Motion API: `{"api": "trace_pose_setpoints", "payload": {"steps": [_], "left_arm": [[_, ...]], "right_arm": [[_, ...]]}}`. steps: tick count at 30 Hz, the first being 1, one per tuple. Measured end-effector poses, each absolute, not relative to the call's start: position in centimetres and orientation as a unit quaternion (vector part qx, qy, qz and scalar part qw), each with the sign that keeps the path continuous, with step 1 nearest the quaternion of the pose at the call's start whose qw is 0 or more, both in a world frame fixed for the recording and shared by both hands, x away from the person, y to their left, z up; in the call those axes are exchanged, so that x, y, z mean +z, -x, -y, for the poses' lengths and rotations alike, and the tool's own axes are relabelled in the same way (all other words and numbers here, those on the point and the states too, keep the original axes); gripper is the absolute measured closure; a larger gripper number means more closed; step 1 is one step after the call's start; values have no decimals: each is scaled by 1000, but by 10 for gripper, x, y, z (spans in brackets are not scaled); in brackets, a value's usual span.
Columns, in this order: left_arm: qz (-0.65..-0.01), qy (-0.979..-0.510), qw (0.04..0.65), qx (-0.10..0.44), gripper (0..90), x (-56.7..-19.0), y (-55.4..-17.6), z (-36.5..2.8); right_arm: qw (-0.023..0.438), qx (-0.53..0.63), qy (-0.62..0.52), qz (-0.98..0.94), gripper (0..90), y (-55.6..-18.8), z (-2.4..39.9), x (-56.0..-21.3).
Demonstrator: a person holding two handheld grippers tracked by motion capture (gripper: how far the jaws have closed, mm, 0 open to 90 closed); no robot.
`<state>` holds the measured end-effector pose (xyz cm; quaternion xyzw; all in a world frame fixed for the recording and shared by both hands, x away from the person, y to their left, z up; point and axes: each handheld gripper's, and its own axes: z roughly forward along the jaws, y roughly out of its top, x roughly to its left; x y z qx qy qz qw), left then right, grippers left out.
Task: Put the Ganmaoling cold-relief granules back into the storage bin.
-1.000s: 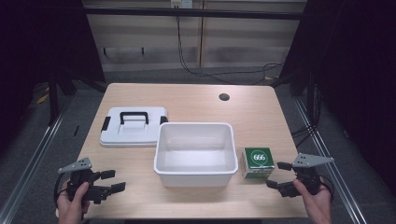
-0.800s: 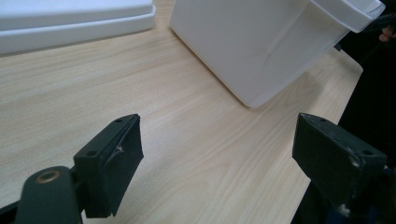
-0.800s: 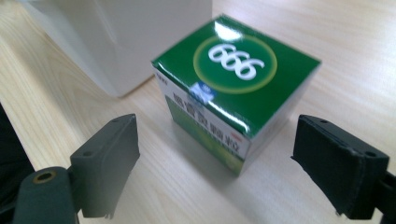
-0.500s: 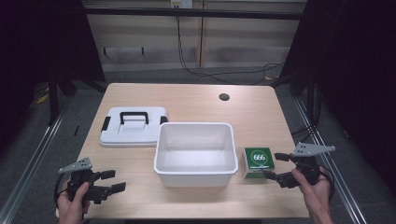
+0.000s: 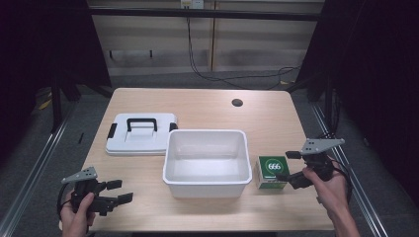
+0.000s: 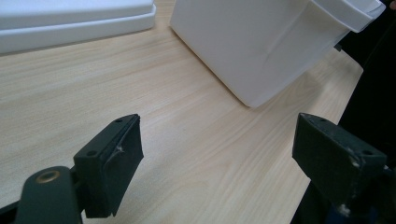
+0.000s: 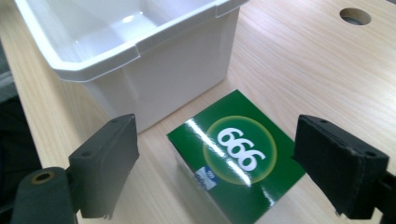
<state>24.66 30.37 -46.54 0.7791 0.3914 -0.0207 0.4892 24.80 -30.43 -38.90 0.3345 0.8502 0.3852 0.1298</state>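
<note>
High view: left hand-held gripper (image 5: 117, 191) sits low at the near left of the counter (image 5: 207, 106), jaws spread, nothing between them; white tub (image 5: 206, 156) lies ahead and to its right, white lid with black handle (image 5: 141, 133) further ahead. Right hand-held gripper (image 5: 288, 166) held at the near right, jaws spread, green box marked 666 (image 5: 271, 171) just in front of its tips, beside the tub. Left gripper view: spread jaws over bare wood, tub wall (image 6: 261, 44) ahead, lid edge (image 6: 70, 21) upper left. Right gripper view: jaws wide apart, green box (image 7: 238, 154) between and just beyond them; tub (image 7: 135, 42) touching or nearly touching the box's far corner.
</note>
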Motion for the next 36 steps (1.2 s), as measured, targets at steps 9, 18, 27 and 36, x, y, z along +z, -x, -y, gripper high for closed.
{"api": "trace_pose_setpoints", "payload": {"steps": [9, 18, 27, 36], "left_arm": [[-391, -779, 490, -22, 161, -466, -246, -304], [-392, -779, 489, -21, 161, -466, -247, -304], [-391, -780, 488, -22, 161, -466, -247, -303], [-392, -780, 488, -23, 161, -466, -247, -303]], "right_arm": [[115, 339, -299, -884, 129, -258, 293, -380], [101, 325, -276, -899, 130, -274, 285, -371], [107, 310, -265, -907, 126, -287, 282, -364], [92, 235, -209, -945, 100, -297, 269, -362]]}}
